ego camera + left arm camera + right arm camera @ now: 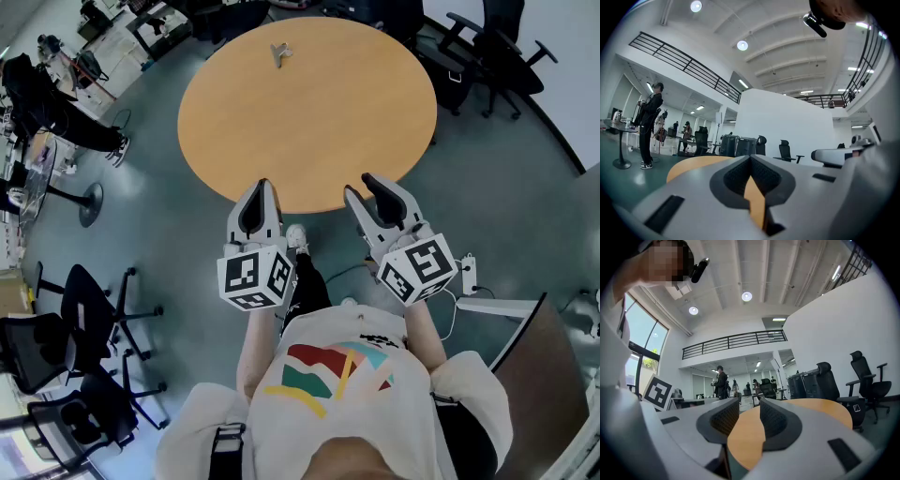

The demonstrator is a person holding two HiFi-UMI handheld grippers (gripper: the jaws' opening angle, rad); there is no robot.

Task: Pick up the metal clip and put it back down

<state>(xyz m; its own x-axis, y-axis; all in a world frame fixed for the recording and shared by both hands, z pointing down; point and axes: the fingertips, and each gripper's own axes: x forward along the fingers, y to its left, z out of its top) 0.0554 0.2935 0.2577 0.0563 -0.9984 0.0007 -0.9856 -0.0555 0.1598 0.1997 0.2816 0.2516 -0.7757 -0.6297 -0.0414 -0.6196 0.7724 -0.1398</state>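
While the metal clip [279, 53] lies at the frame's upper middle, near the round wooden table's [309, 122] far edge, pick-up seems unstarted. Both grippers hover low-centre at the near edge, pointing tableward: left gripper [262, 187] jaws together, empty; right gripper [358, 185] jaws apart, empty.

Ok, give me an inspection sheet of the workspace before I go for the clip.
Surface: round wooden table, only the clip on it.
Job's things: metal clip near the table's far edge, untouched.
Clutter: nothing seen.
Grippers: left claw shut, empty; right claw open, empty; both at the near edge, far from the clip.
Cables: white plug block with cable on the floor at the person's right.
Surroundings: office chairs; a person in dark clothes at left.
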